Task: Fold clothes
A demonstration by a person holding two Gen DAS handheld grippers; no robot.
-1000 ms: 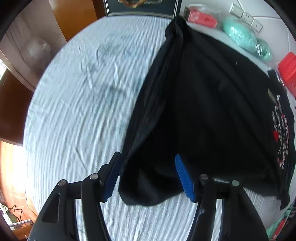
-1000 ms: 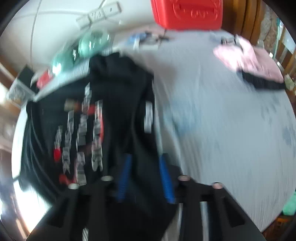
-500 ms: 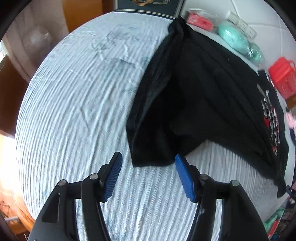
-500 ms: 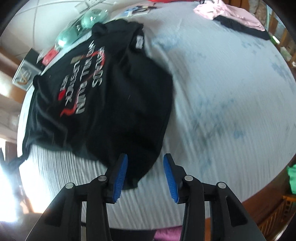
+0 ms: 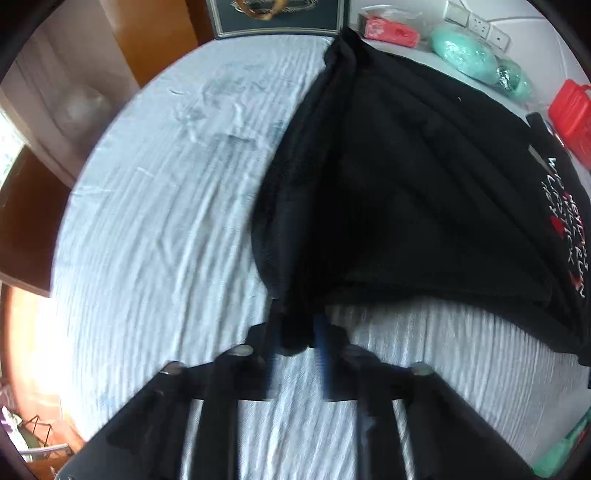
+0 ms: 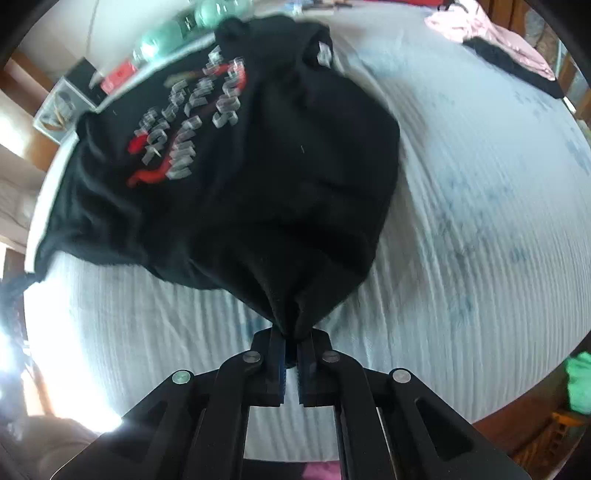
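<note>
The black printed T-shirt (image 6: 240,166) lies spread on the bed's pale ribbed sheet (image 6: 461,229), reaching its far edge. Its near hem is bunched between both pairs of jaws: the right gripper (image 6: 291,343) clenches 1 corner, the left gripper (image 5: 295,339) pinches another.

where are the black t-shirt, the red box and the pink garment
black t-shirt (image 6: 258,177): right wrist view, middle of the body.
red box (image 5: 570,118): left wrist view, its side.
pink garment (image 6: 480,27): right wrist view, middle of the cloth.
</note>
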